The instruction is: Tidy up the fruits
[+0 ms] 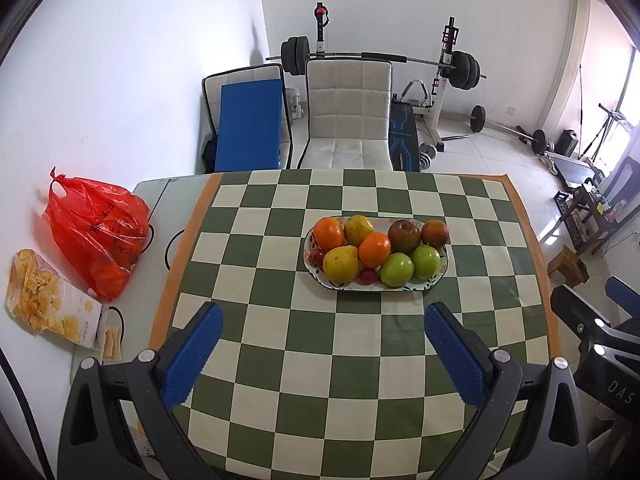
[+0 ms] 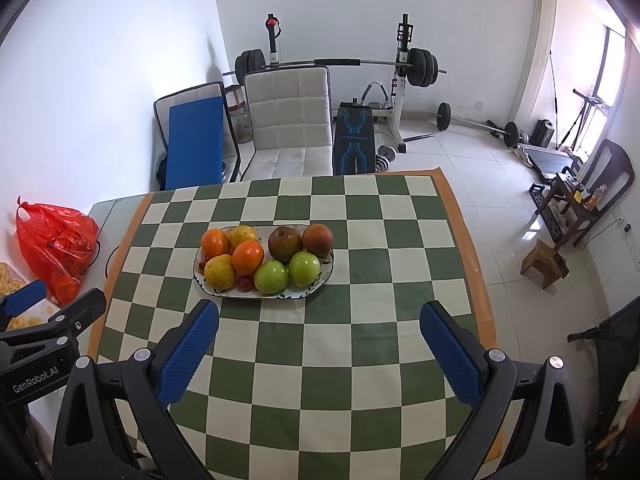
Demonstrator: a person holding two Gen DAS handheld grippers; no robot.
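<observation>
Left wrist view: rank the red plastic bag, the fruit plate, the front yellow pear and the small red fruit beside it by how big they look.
1. plate and red plastic bag: similar in extent, so I won't rank them.
2. front yellow pear
3. small red fruit, clearly smallest.

On the oval patterned plate, two small red fruits sat mostly hidden behind the yellow pears and oranges, too little showing to tell their kind. The translucent red plastic bag at centre left blurred its orange contents into vague shapes. In the right wrist view, the yellow snack packet was cut off by the left edge of the frame and partly covered by the left gripper, whose second finger lay out of sight. The checked cloth's near edge ran under the jaws at the bottom. Print on the packet was too small to read.
</observation>
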